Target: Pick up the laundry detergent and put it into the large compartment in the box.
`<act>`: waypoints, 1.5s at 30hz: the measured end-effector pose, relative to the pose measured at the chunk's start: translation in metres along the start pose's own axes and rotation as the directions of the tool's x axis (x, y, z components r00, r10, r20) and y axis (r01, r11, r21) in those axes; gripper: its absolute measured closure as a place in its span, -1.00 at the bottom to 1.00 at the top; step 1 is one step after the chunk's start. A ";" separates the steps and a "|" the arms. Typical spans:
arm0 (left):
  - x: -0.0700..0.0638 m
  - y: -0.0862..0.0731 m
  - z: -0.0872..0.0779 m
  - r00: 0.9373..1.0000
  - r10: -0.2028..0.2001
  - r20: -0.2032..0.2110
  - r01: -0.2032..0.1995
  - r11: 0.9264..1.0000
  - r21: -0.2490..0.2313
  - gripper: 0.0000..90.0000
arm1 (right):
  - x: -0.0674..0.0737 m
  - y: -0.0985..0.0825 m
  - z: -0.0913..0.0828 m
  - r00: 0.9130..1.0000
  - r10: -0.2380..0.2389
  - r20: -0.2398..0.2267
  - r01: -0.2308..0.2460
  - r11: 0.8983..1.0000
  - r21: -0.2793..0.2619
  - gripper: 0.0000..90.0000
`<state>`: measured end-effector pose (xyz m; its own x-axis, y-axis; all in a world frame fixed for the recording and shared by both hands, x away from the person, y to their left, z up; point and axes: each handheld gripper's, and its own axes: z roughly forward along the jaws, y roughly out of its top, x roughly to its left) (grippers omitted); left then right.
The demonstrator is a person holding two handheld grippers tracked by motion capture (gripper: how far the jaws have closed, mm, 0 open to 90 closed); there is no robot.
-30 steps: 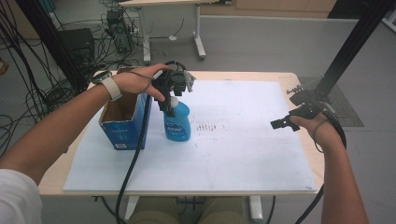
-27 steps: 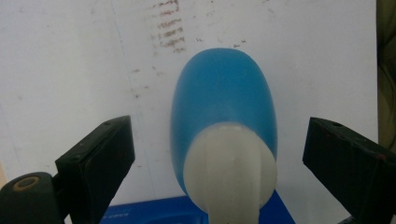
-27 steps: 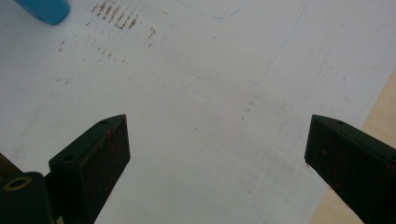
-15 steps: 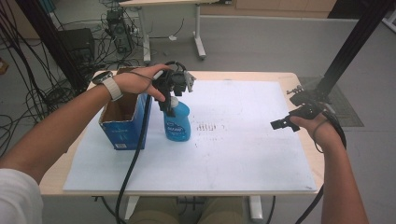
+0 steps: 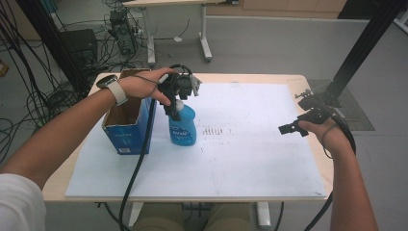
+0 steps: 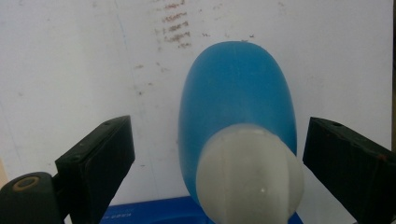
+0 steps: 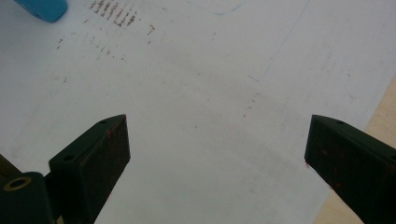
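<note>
From above, the left gripper (image 5: 177, 103) hangs over a blue bottle (image 5: 183, 126) standing just right of a blue box (image 5: 130, 137) on the white sheet (image 5: 231, 154). Its own camera shows jaws apart, clear of the white cap (image 6: 250, 175). The right gripper (image 7: 219, 154) gapes over bare sheet at the table's right.

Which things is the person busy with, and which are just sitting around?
Busy with: blue bottle with white cap, left claw open around the cap, blue box beside it.

Sitting around: right claw open over white mat, far desk, floor cables.
</note>
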<state>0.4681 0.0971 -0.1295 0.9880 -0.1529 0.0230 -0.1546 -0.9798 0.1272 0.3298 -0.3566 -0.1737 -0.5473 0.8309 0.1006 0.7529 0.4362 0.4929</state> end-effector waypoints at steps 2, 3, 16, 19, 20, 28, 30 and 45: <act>0.000 0.000 0.002 1.000 0.001 0.003 -0.001 1.000 0.002 -0.79 | 0.000 -0.001 0.000 1.000 0.003 -0.002 -0.003 1.000 0.001 -0.85; 0.000 0.001 0.003 1.000 0.001 0.002 -0.001 1.000 0.004 -0.79 | -0.001 -0.001 0.001 1.000 0.004 -0.002 -0.004 1.000 0.001 -0.85; -0.001 0.005 0.016 1.000 0.010 0.008 -0.010 1.000 0.025 -0.79 | -0.003 -0.004 0.004 1.000 0.009 -0.007 -0.009 1.000 0.007 -0.85; -0.002 0.008 0.018 1.000 0.017 0.003 -0.017 0.999 0.033 -0.79 | -0.003 -0.004 0.004 1.000 0.010 -0.008 -0.010 1.000 0.005 -0.85; -0.002 0.009 0.018 1.000 0.017 0.004 -0.017 0.999 0.034 -0.79 | -0.003 -0.004 0.004 1.000 0.010 -0.008 -0.010 1.000 0.006 -0.85; -0.001 0.012 0.025 1.000 0.022 0.015 -0.022 0.999 0.049 -0.77 | -0.003 -0.006 0.005 1.000 0.012 -0.010 -0.012 1.000 0.004 -0.85; -0.001 0.012 0.027 1.000 0.021 0.016 -0.022 0.998 0.053 -0.77 | -0.004 -0.006 0.004 1.000 0.012 -0.009 -0.012 1.000 0.005 -0.85; -0.005 0.014 0.027 0.999 0.035 0.003 -0.035 0.997 0.063 -0.64 | -0.004 -0.006 0.005 1.000 0.011 -0.011 -0.011 1.000 0.003 -0.85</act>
<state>0.4611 0.0801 -0.1550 0.9820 -0.1872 0.0245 -0.1884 -0.9801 0.0631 0.3294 -0.3608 -0.1816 -0.5426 0.8321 0.1154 0.7600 0.4277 0.4895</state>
